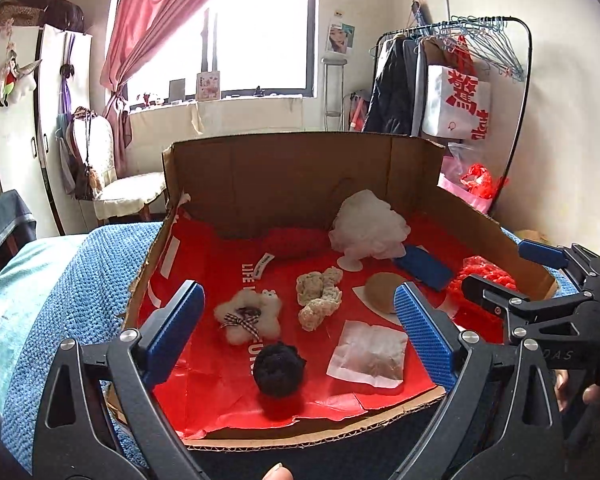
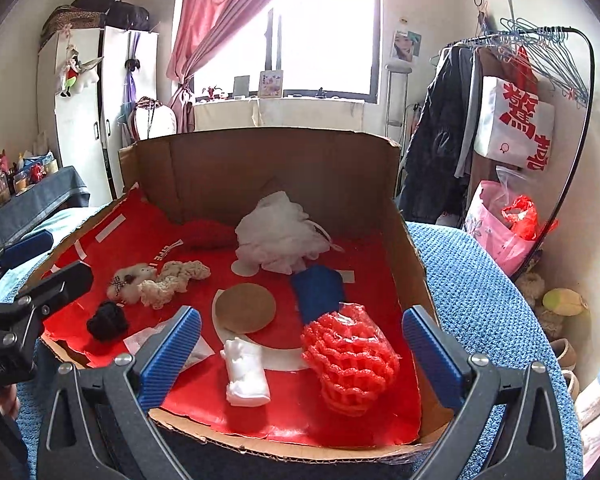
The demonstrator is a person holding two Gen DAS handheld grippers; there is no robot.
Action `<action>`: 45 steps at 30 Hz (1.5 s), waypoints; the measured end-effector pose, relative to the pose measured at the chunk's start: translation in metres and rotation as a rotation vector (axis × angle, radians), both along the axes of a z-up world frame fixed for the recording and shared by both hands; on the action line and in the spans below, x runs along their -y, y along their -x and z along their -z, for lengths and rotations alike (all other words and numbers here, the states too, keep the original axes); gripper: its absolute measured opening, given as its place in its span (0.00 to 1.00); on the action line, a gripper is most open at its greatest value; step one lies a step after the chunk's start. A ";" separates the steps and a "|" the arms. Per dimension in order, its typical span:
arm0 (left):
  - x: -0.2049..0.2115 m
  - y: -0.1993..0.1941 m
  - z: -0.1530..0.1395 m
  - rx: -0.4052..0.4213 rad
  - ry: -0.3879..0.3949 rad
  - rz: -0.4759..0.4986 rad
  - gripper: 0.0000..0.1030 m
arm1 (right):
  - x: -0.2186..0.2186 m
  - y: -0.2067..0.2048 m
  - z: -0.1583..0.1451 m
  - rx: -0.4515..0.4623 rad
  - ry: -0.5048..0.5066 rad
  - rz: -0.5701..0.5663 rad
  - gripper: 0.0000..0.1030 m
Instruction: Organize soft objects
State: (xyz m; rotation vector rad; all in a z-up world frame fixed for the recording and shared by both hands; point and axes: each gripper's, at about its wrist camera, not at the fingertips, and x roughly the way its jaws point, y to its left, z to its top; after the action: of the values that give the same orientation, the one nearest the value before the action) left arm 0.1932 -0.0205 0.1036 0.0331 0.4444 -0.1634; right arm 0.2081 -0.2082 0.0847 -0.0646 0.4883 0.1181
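Note:
A cardboard box (image 1: 300, 164) lined with red paper holds the soft things. In the left wrist view a fluffy white toy with a checked bow (image 1: 247, 316), a black pom-pom (image 1: 279, 368), a cream crochet piece (image 1: 320, 296) and a white sachet (image 1: 367, 354) lie near my left gripper (image 1: 300, 296), which stands open over the box's front edge, holding nothing. In the right wrist view a red foam net (image 2: 350, 360) and a white cotton wad (image 2: 246, 372) lie below my right gripper (image 2: 302, 316), open and empty too. Farther back are a cork disc (image 2: 245, 308), a blue sponge (image 2: 318, 292) and a white mesh puff (image 2: 280, 232).
The box rests on a blue knitted cover (image 2: 480, 300) over a bed. A red knit item (image 1: 294, 242) lies by the back wall of the box. A clothes rack (image 1: 460, 80) and plastic bags (image 2: 504, 232) stand to the right, a chair (image 1: 116, 184) and wardrobe (image 1: 40, 120) to the left.

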 end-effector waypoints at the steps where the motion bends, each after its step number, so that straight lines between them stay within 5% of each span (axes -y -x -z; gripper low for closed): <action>1: 0.000 -0.003 0.004 -0.008 0.002 -0.007 0.94 | 0.001 -0.001 0.002 0.002 -0.004 0.006 1.00; 18: -0.004 -0.026 0.037 -0.138 0.012 -0.053 0.94 | -0.001 -0.009 0.020 -0.022 0.015 0.024 1.00; 45: -0.006 -0.024 0.038 -0.140 -0.003 -0.051 0.94 | -0.001 -0.010 0.021 -0.025 0.026 0.027 1.00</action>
State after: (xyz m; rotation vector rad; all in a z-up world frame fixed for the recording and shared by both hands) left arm 0.2172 -0.0145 0.0651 0.0135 0.5842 -0.1153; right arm 0.2179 -0.2068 0.0634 -0.0816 0.5155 0.0859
